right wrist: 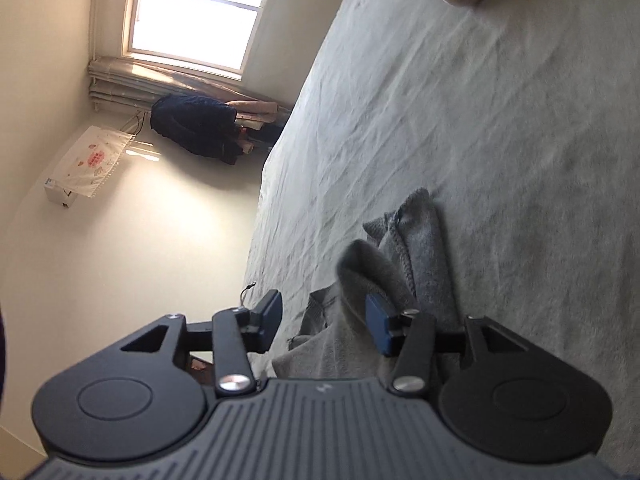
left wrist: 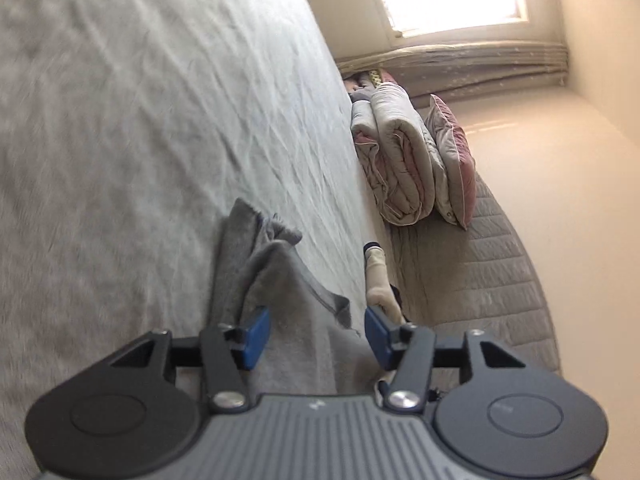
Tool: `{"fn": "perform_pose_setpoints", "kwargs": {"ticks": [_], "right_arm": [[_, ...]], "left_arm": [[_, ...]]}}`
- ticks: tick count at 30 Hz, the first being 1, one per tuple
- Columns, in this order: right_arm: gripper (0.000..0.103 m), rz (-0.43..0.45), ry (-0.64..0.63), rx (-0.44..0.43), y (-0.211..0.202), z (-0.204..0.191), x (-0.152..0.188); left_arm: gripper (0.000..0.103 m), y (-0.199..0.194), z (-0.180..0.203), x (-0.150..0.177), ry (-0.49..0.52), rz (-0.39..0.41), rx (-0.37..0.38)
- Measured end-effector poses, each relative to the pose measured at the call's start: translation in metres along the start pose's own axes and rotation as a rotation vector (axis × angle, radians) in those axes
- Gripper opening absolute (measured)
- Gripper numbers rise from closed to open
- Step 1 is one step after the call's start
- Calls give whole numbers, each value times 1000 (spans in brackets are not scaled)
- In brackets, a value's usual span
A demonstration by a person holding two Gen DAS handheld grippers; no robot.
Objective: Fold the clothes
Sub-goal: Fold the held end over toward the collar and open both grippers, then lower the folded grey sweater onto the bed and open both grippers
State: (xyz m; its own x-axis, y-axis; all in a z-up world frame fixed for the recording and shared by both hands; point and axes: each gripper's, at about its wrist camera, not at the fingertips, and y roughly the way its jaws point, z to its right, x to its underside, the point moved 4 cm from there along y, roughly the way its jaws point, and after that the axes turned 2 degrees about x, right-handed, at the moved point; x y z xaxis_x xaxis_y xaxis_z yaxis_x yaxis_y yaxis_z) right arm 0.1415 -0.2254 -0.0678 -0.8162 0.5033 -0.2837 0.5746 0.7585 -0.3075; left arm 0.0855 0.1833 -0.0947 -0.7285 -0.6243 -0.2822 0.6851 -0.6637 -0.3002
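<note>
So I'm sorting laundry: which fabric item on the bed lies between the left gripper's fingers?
The grey garment, crumpled between the left gripper fingers; the rolled quilt and pink-edged pillow lie farther away.

- Left claw (left wrist: 316, 338): jaws spread wide, blue pads facing each other across an open gap; nothing pinched between them. Black linkage arms splayed outward from the ribbed grey body.
- Right claw (right wrist: 324, 330): jaws likewise apart; the far pad shows blue, the near one sits in shadow. Nothing clamped.
- Both claws: rolled strongly sideways, so each view is tilted.
- Hands and arms: out of view.
</note>
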Motion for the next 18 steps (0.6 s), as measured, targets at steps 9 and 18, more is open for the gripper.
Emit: {"fn": "perform_pose_setpoints", "kwargs": {"ticks": [9,18], "right_arm": [[51,115,-629,298,26,-29,27],[39,131,-793,373,49,-17,38]], "left_arm": [[53,3,22,3,494,115,-309],[29,13,29,18,700,168,-413]]}}
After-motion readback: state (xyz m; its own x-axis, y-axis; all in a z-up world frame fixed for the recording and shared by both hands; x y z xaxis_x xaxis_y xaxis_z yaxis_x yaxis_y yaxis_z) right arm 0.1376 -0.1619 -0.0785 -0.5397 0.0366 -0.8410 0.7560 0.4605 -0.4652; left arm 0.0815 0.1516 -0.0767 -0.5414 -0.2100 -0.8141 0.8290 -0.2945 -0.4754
